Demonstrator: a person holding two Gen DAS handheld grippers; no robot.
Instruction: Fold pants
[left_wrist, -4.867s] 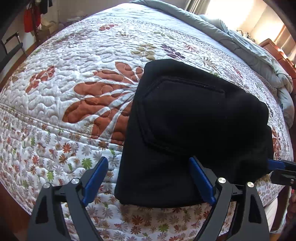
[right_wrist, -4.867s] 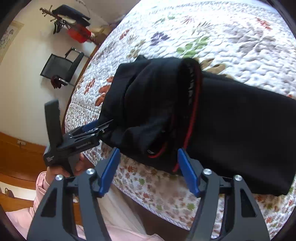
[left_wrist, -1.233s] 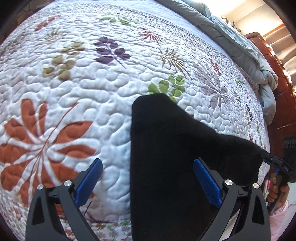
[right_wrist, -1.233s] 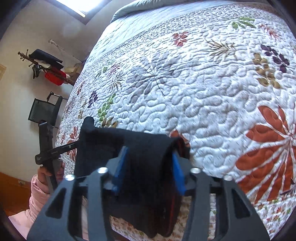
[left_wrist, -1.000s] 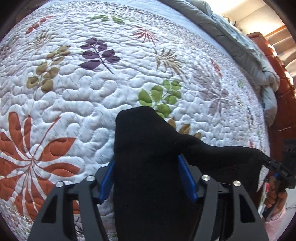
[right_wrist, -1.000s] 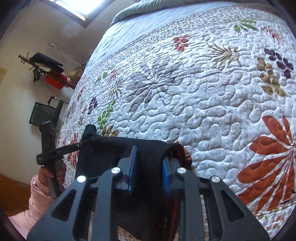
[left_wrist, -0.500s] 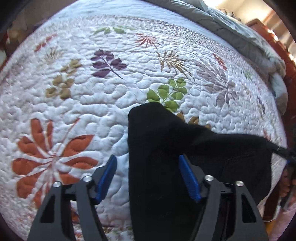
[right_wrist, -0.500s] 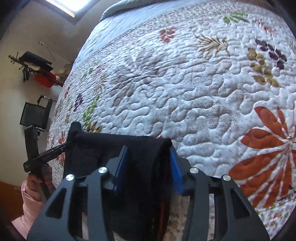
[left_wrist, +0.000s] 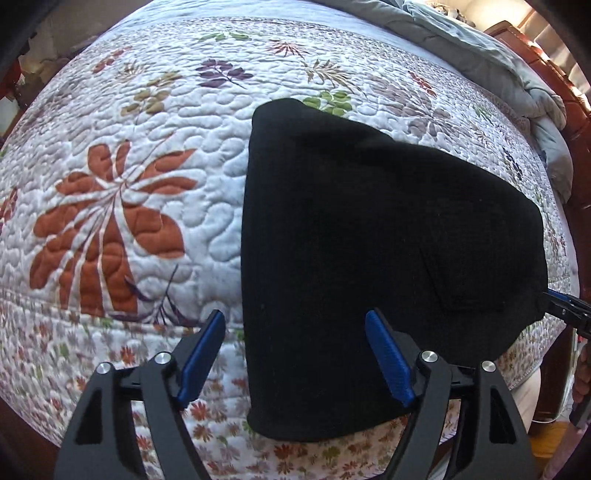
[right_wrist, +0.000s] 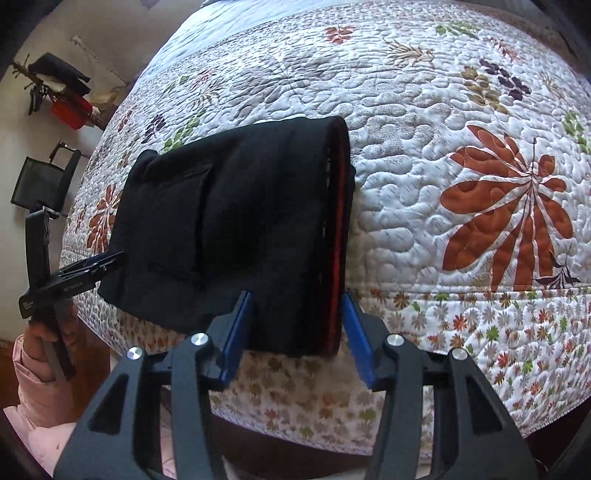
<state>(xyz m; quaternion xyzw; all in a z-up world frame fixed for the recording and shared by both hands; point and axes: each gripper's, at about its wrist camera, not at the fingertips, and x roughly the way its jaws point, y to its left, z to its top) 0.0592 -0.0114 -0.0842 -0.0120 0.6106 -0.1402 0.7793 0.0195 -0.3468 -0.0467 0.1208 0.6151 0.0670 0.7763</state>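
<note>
Your quilt (left_wrist: 147, 110) lies open left of and beyond the folded pants (left_wrist: 369, 221); a rumpled blanket (left_wrist: 517, 74) blocks the far edge.

Floral quilted bed (left_wrist: 155, 122), grey duvet (left_wrist: 491, 48), black chair (right_wrist: 40, 181) by wall

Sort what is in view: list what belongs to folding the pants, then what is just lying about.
Belongs to the job:
- black pants, folded, on the quilt
- left claw, opening
- right claw

Just lying about:
- grey blanket
- black chair
- coat rack
</note>
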